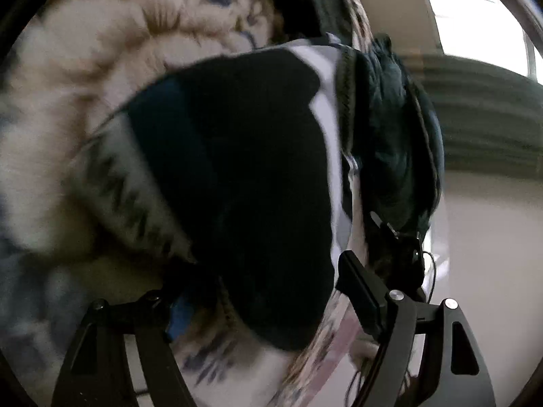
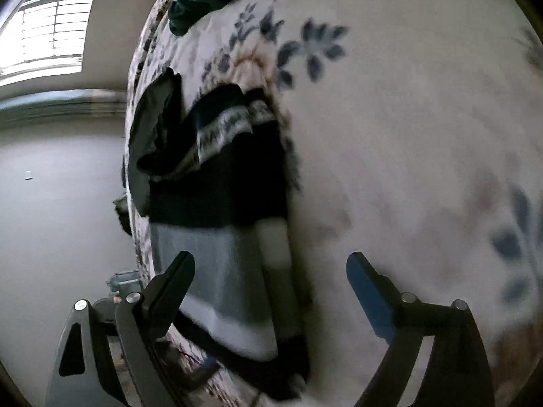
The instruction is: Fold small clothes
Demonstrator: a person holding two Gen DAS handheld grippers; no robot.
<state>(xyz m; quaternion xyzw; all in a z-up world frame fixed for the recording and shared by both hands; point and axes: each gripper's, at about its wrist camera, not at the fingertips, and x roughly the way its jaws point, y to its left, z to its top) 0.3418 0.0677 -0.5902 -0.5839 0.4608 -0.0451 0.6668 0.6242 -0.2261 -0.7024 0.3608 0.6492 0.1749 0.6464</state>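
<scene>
A small black garment [image 1: 244, 176] with a grey-white stripe and a patterned band lies folded on the floral bedspread [image 1: 85, 68]. My left gripper [image 1: 261, 281] is open; the black cloth lies loose between its fingers and hides the left fingertip. In the right wrist view the same garment [image 2: 230, 186] lies along the bed's edge. My right gripper [image 2: 269, 261] stands open over its grey-white end without pressing on it. The picture is blurred.
A dark green cloth [image 1: 390, 118] lies bunched beyond the black garment, also at the top of the right wrist view [image 2: 190, 0]. The bed's edge [image 2: 135, 135] drops to a pale floor [image 2: 61, 203]. A window [image 2: 51, 27] lights the far wall.
</scene>
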